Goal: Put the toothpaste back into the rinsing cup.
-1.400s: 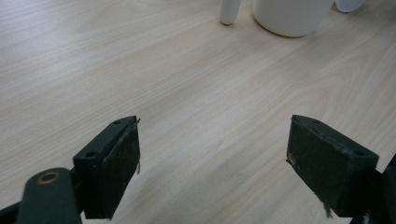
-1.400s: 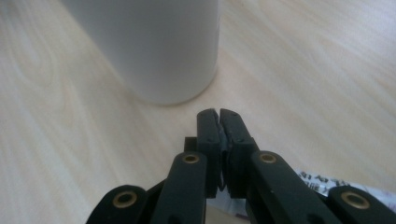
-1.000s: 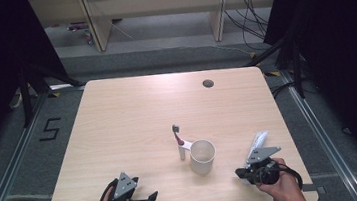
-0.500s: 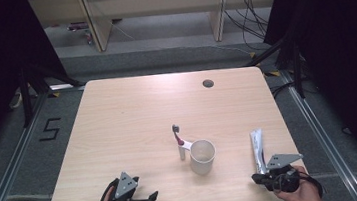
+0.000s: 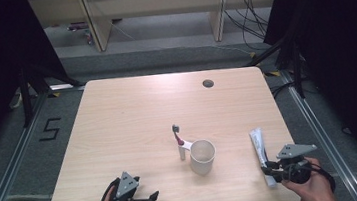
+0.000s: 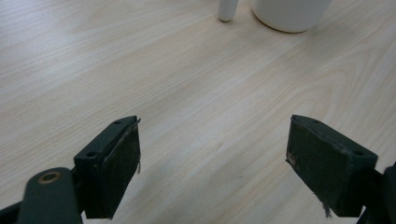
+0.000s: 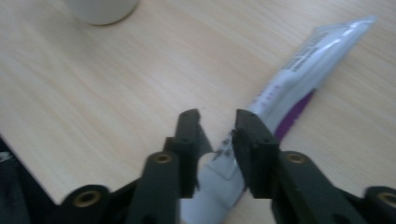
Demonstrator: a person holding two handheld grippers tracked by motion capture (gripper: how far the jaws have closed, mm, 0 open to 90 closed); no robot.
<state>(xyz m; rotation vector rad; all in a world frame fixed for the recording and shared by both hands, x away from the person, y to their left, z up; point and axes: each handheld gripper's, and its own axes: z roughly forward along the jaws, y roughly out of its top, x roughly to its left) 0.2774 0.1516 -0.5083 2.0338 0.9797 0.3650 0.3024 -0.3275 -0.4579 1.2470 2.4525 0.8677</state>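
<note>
Toothpaste tube (image 5: 261,152) flat at table's (image 5: 128,116) near right edge, between right gripper's (image 7: 217,135) just-opening, slackened jaws. Left gripper (image 6: 212,163) spread wide, empty. Risk: tube snagging on withdrawal, sliding off edge.

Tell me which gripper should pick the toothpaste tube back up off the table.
Right. The right gripper sits directly over the toothpaste tube, its jaws having just opened, with the tube's end between them. The left gripper is open over bare table, beyond the cup.

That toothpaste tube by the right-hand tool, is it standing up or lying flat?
Lying flat. The toothpaste tube rests lengthwise on the table, its near end between the right gripper jaws, which have just been opening.
</note>
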